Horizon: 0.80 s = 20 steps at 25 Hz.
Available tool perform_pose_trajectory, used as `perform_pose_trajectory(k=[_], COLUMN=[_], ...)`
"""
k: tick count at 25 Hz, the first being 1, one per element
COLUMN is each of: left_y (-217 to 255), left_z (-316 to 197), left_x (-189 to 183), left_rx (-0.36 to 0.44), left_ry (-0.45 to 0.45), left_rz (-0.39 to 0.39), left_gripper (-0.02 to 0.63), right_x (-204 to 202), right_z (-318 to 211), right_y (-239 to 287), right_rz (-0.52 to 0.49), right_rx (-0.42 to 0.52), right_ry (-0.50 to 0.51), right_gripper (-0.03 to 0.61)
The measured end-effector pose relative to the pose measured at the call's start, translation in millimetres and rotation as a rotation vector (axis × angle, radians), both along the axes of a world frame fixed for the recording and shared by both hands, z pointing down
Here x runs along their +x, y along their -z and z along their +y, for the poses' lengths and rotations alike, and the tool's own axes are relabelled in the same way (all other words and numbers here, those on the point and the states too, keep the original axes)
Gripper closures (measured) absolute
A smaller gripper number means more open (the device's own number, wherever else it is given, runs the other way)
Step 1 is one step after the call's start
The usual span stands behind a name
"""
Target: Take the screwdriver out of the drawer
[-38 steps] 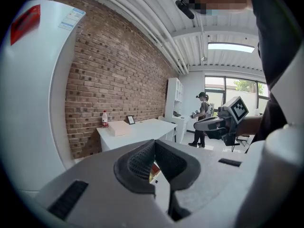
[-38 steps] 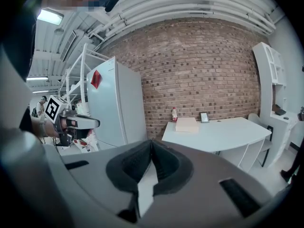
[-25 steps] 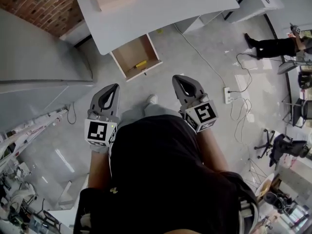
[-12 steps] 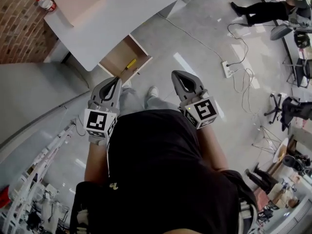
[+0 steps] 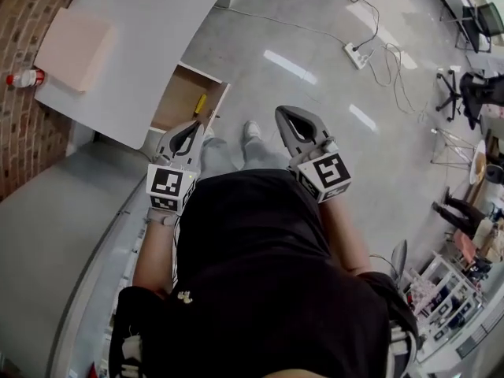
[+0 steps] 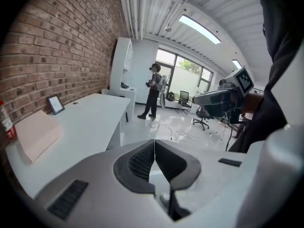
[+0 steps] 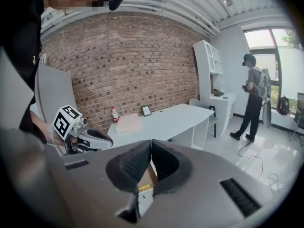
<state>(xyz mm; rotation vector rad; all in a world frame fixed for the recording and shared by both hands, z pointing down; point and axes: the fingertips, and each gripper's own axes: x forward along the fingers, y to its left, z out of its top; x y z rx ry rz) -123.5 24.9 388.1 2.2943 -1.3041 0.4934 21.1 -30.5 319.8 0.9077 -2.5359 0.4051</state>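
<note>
In the head view, the open wooden drawer [image 5: 175, 101] sticks out from the white desk's [image 5: 134, 46] front edge. The yellow-handled screwdriver [image 5: 201, 103] lies inside it, its blade hard to make out. The grey left gripper [image 5: 191, 127] covers the drawer's front, and the grey right gripper [image 5: 288, 116] is held apart from it.

In the left gripper view, the jaws are pressed together on nothing.

In the right gripper view, the jaws are also pressed together, and below them only a small piece of the drawer and the yellow handle shows.

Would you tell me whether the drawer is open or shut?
Open: the drawer juts out from under the desk, with the yellow-handled screwdriver lying visible inside.

Office premises: long white desk [image 5: 134, 46] against brick wall [image 7: 128, 65], swivel chair [image 6: 203, 117], power cables [image 5: 378, 53] trailing across the floor.
</note>
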Motion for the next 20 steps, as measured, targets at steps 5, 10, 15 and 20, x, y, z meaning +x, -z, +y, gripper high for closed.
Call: perform_pose_trajectory(k=[5, 10, 15, 20], left_y=[-46, -99, -153, -206], left_z=[-20, -27, -30, -28], left_x=[3, 3, -5, -12], left_rx=[-0.115, -0.216, -0.327, -0.423], left_ry=[-0.078, -0.147, -0.165, -0.193], left_rz=[0.004, -0.053, -0.090, -0.160], left_gripper=[0.608, 0.606, 0.604, 0.601], right_x=[16, 34, 42, 50], right_z=[-4, 2, 8, 12], right_y=[-11, -29, -42, -55], right_rz=[0.019, 0.044, 0.060, 0.070], right_rx=[-0.020, -0.062, -0.089, -0.108], right_ry=[-0.097, -0.197, -0.261, -0.307], right_gripper=[0.566, 0.566, 0.566, 0.566])
